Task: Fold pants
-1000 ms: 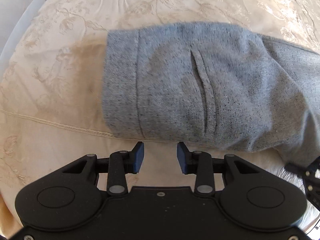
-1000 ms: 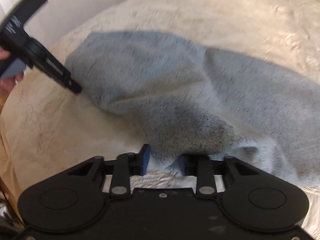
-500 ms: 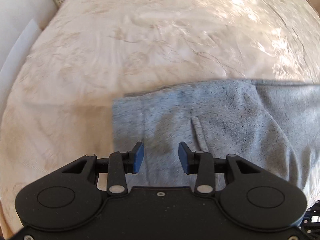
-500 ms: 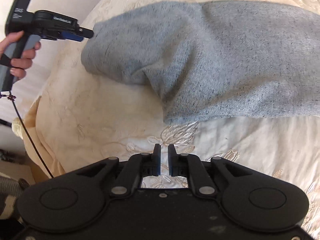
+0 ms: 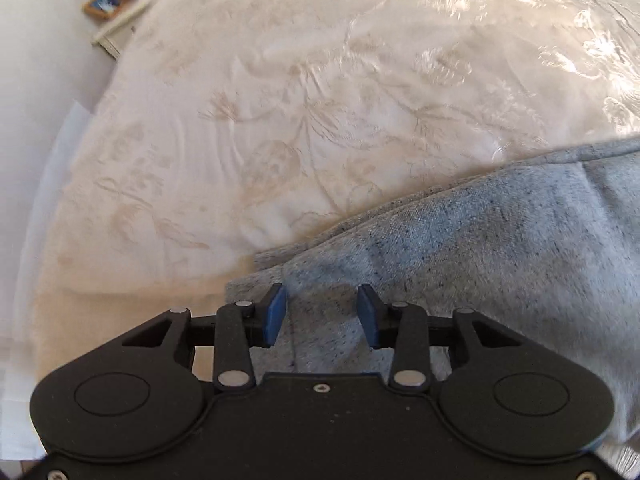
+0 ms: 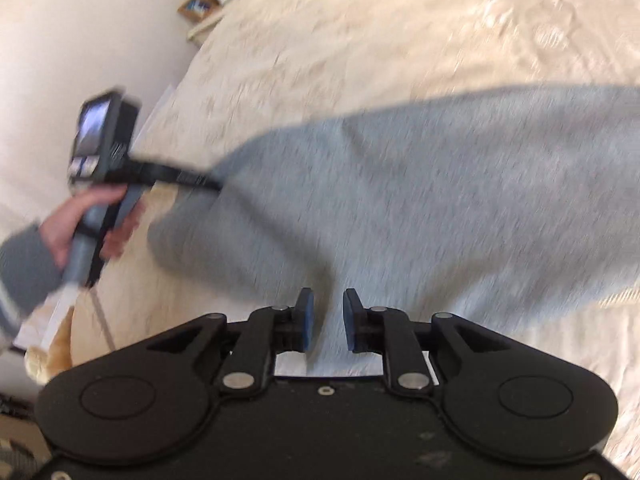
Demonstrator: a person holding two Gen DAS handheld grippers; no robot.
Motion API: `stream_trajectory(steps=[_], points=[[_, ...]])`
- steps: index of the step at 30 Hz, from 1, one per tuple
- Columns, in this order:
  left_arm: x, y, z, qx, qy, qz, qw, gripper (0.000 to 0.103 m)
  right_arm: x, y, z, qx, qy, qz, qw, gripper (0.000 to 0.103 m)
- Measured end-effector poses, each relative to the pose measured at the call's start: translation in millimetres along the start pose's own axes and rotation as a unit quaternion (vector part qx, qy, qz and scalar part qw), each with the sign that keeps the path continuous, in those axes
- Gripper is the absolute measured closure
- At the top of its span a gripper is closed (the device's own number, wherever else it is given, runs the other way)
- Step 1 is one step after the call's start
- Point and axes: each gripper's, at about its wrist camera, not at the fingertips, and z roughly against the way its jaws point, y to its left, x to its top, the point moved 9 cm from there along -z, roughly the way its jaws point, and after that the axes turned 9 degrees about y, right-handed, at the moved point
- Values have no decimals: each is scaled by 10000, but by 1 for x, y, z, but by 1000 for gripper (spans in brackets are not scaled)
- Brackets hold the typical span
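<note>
Grey heathered pants (image 5: 480, 248) lie folded on a cream embroidered bedspread (image 5: 304, 120). My left gripper (image 5: 322, 316) is open, its blue pads straddling the waistband corner of the pants. In the right wrist view the pants (image 6: 420, 200) spread across the bed, blurred by motion. My right gripper (image 6: 328, 320) is open with a narrow gap, its fingertips over the near edge of the pants. The left gripper also shows in the right wrist view (image 6: 200, 180), held by a hand at the pants' left end.
A low shelf with small objects (image 5: 116, 4) stands beyond the bed's far left corner, beside a white wall (image 5: 36, 60). The bed's left edge (image 6: 96, 312) runs beside the hand. A tan soft object (image 6: 52, 356) lies off the bed.
My left gripper has moved forward over the pants' waistband end. My right gripper has let go of the fabric, closed, then opened partly and moved back over the pants' near edge.
</note>
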Motion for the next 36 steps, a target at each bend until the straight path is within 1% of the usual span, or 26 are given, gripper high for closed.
stream_trajectory(steps=[1, 2, 3, 5, 6, 7, 9, 10, 12, 13, 14, 15, 16, 17, 18, 19, 20, 23, 26, 28, 31, 33, 36], points=[[-3, -3, 11, -4, -165, -29, 9999, 55, 10, -4, 0, -124, -92, 42, 9999, 82], [-4, -9, 21, -94, -286, -106, 9995, 55, 21, -9, -2, -272, -163, 84, 9995, 81], [-6, -15, 26, -211, -333, -195, 9990, 55, 31, -14, -6, -435, -209, 109, 9988, 81], [-8, -29, 30, -444, -337, -390, 9977, 54, 51, -24, -18, -619, -264, 168, 9976, 81], [-10, -38, 26, -518, -303, -538, 9967, 52, 61, -29, -26, -710, -281, 206, 9969, 81], [-12, -43, 19, -479, -251, -681, 9962, 50, 70, -34, -34, -807, -278, 244, 9961, 81], [-16, -46, 2, -226, -122, -854, 9960, 50, 88, -47, -52, -1009, -237, 315, 9941, 81], [-17, -46, -5, -201, -76, -859, 9961, 49, 98, -56, -59, -1194, -229, 291, 9922, 83], [-18, -40, -15, -269, 45, -684, 9973, 49, 117, -85, -68, -1702, -240, 189, 9849, 84], [-18, -36, -17, -356, 86, -531, 9979, 49, 128, -101, -70, -1949, -239, 96, 9805, 89], [-18, -33, -18, -456, 116, -394, 9981, 49, 137, -118, -71, -2092, -254, 0, 9776, 98], [-17, -32, -18, -491, 141, -317, 9982, 49, 144, -132, -70, -2128, -254, -88, 9767, 99], [-16, -31, -18, -488, 161, -270, 9983, 49, 149, -145, -67, -2103, -243, -175, 9772, 103], [-17, -31, -17, -452, 163, -249, 9985, 49, 155, -153, -61, -2123, -292, -199, 9766, 103], [-17, -32, -16, -411, 156, -243, 9987, 49, 160, -157, -52, -2235, -426, -180, 9736, 101], [-18, -32, -14, -362, 158, -232, 9989, 49, 162, -160, -42, -2324, -559, -157, 9709, 88], [-20, -32, -10, -308, 153, -192, 9992, 49, 163, -163, -29, -2378, -684, -178, 9687, 84], [-25, -29, 6, -211, 159, 58, 9996, 50, 151, -177, 7, -2213, -840, -398, 9708, 84], [-32, -26, 28, -127, 134, 400, 9990, 50, 115, -201, 49, -2277, -985, -690, 9663, 83], [-37, -28, 45, -48, 98, 594, 9982, 50, 91, -232, 73, -2347, -1043, -988, 9614, 81], [-42, -42, 69, -22, 51, 855, 9963, 50, 57, -294, 114, -2564, -1101, -1580, 9472, 80], [-42, -61, 84, -86, 27, 996, 9950, 50, 40, -339, 148, -2676, -1246, -1925, 9358, 80], [-39, -101, 100, -270, 82, 1116, 9934, 50, 30, -397, 190, -2829, -1419, -2268, 9211, 80]])
